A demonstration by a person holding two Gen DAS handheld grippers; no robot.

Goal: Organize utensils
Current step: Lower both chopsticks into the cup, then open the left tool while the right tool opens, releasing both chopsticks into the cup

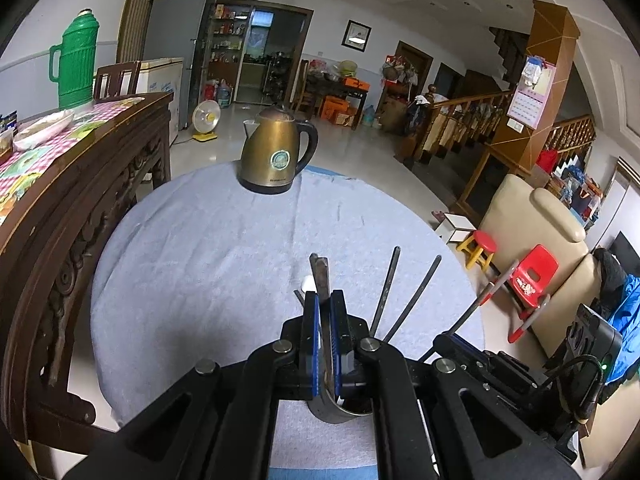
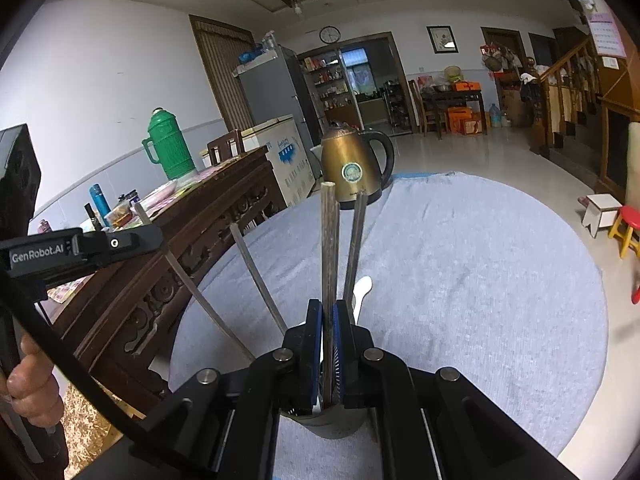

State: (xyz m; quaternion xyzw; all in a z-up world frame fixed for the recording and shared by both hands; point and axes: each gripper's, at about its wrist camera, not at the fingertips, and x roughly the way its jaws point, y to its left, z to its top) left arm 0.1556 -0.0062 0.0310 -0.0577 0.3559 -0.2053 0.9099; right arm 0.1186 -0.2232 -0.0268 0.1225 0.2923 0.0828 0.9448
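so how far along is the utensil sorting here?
Nearly finished, it seems. Done: several chopsticks and a white spoon already stand in the metal cup on the blue cloth. In hand: the left gripper and right gripper each clamp a chopstick over the cup. Left: release both into it. No loose utensils show on the cloth; only a kettle.
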